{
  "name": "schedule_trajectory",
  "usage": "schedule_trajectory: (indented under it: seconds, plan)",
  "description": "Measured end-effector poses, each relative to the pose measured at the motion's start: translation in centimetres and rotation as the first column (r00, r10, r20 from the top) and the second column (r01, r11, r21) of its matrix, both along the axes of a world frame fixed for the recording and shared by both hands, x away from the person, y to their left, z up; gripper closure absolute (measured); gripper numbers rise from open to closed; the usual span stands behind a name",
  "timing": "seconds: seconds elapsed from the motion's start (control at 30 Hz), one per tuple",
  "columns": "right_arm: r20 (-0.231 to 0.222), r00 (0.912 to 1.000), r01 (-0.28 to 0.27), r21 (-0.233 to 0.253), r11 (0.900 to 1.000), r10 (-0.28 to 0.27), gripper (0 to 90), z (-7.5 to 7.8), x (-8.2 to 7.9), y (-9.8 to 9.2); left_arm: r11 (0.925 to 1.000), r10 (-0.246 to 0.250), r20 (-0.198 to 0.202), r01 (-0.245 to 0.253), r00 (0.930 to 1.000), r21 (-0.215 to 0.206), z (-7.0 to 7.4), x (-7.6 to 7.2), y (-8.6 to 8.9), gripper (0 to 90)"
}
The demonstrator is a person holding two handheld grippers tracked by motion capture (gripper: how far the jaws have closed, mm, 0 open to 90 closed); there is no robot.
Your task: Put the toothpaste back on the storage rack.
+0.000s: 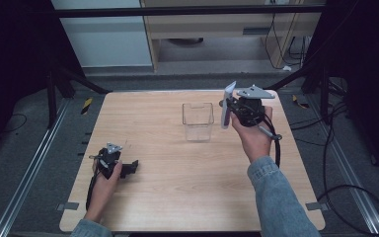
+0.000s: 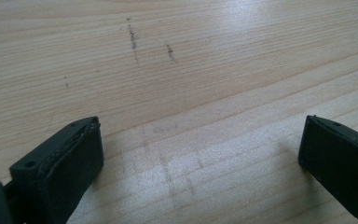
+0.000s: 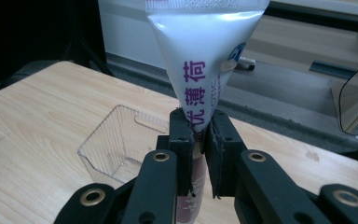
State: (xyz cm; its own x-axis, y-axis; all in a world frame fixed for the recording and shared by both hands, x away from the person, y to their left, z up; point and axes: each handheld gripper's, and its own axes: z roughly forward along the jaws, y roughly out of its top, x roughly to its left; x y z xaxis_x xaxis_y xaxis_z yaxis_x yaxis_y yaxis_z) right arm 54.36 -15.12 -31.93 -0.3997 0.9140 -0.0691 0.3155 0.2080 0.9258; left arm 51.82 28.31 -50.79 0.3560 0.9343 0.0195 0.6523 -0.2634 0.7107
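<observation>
A: Obs., nearest first. Left gripper (image 1: 131, 167) rests low at the front-left of the bench (image 1: 177, 192), fingers (image 2: 65, 163) spread wide with nothing between them; bare wood grain and a few dark scuffs (image 2: 133, 39) ahead of it.

B: And the right one?

A: Right gripper (image 1: 225, 112) is raised over the right side of the bench, fingers (image 3: 182, 140) clenched on a white tube (image 3: 205, 70) with purple print. The grip sits low on the tube's narrow part; the flat crimped end stands up, slightly tilted. The cap end is hidden below the fingers.

B: Step in hand?

A: My reading: dropping the tube into the clear bin (image 1: 198, 121), which stands mid-bench just to the left of the tube, open top up and apparently with nothing inside.

B: How to do it well?

A: Carry the tube across until its lower end is over the opening, not the rim (image 3: 107, 133). Lower it inside before letting go; the bin looks light and may tip or slide if a wall is nudged. Keep the tube near upright so it does not catch an edge. The left gripper is well apart from the bin and could brace it if needed.

B: Beyond the bench?

A: Floor, cables (image 1: 345, 187), a pale cabinet (image 1: 106, 34).
</observation>
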Motion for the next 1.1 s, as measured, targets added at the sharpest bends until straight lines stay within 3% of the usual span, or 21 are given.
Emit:
schedule_trajectory:
  seconds: [0.47,1.1]
  plan:
    - [0.054,0.9984,-0.014,0.012,1.000,0.013,81.3,2.8,-0.2,1.2,1.0000,0.000,0.000,0.000,1.0000,0.000,0.0,0.0,0.0,0.0]
    - [0.095,0.9954,-0.017,0.021,1.000,0.015,81.3,4.2,-0.3,2.0,1.0000,0.000,0.000,0.000,1.0000,0.000,0.0,0.0,0.0,0.0]
